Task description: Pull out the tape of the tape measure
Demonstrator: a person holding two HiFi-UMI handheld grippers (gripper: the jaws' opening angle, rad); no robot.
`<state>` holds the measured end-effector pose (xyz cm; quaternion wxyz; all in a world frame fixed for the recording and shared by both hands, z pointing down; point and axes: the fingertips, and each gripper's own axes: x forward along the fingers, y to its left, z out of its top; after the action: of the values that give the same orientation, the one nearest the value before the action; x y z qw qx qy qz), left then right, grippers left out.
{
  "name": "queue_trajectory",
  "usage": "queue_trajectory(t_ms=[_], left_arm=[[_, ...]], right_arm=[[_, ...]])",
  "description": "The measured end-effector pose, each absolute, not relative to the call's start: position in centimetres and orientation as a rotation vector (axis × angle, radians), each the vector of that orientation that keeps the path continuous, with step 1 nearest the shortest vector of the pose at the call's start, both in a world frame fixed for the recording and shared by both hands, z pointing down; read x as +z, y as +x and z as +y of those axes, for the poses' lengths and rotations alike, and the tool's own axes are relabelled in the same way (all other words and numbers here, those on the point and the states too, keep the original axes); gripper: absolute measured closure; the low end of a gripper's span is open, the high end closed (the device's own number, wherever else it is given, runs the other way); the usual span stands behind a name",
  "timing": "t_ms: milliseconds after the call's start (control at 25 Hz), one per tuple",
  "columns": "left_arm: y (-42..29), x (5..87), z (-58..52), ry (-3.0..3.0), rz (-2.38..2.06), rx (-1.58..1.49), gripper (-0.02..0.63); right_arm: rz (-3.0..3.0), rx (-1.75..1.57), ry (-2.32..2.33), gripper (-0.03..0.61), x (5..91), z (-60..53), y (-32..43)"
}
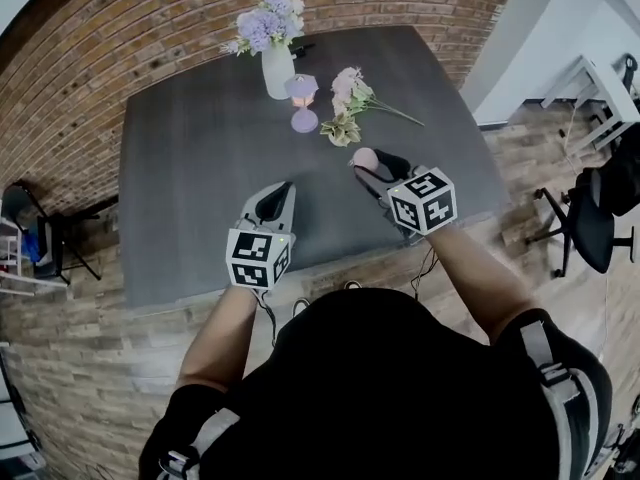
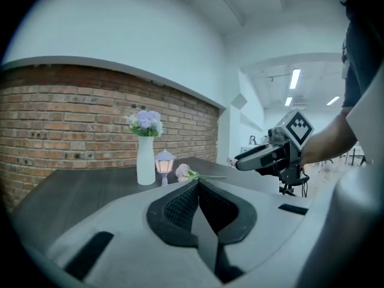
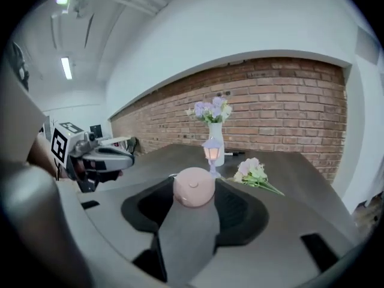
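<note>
Item, left to right, places taken from the white vase (image 1: 277, 71) of purple flowers at the far edge of the dark table (image 1: 190, 198). Left gripper (image 1: 285, 187): on the near side of the vase and well apart from it, almost straight back toward the person; jaws pressed together with nothing between them, the ribbed black pads meeting in a line in the left gripper view. It points roughly level at the vase, marker cube uppermost, on a bare forearm reaching straight forward from the body. Small lantern (image 1: 302, 101): just beside the vase, near and right of it. Loose bouquet (image 1: 352, 103): lying flat to the right of the vase, stems trailing rightward. Tape measure (image 1: 364, 157): a round pink case, near and right of the vase, just on the person's side of the bouquet, clamped between the jaws of the right gripper (image 1: 372, 166), which stand apart on the case's two sides; no drawn-out tape can be seen. The case sits at the jaw tips, clear of the table top. Right forearm: enters from the lower right, angled inward, the gripper aimed up-left toward the vase and tilted slightly downward, marker cube facing up.
</note>
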<state>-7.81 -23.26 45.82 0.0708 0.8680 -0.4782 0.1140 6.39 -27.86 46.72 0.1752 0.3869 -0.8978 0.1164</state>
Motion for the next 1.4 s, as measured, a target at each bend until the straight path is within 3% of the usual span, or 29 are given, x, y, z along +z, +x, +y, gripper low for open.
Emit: queue_trajectory(t_ms=[360,480,560,960,1040,1160,1400], left_arm=[[-0.7,39.2,-21.9,3.115,-1.29,0.343,0.597],[-0.5,38.9,-22.0,3.147,-1.279,0.359,0.532],[-0.5,39.3,-22.0,3.151,-1.26,0.39,0.531],[-1.1,40.2,-21.7,3.164,-1.276,0.485,0.533],[-1.3,40.2,-21.6,3.16,-1.286,0.488,0.593],[-1.7,40.1,-21.7,3.13,-1.308,0.463,0.6],[-8.3,39.5,-24.8,2.816,-1.595,0.257,0.6]], right_arm=[[-2.64,0.27,1.128,0.366,40.5,-24.8,3.9],[-2.654,0.265,1.113,0.367,40.1,-24.1,3.3],[-2.658,0.248,1.1,0.367,39.9,-23.6,2.9],[-2.661,0.233,1.033,0.366,40.3,-22.8,1.8],[-2.667,0.228,1.015,0.367,40.3,-22.7,1.4],[-2.671,0.227,1.012,0.367,40.4,-22.9,1.2],[-2.627,0.275,1.232,0.367,40.4,-26.3,5.8]])
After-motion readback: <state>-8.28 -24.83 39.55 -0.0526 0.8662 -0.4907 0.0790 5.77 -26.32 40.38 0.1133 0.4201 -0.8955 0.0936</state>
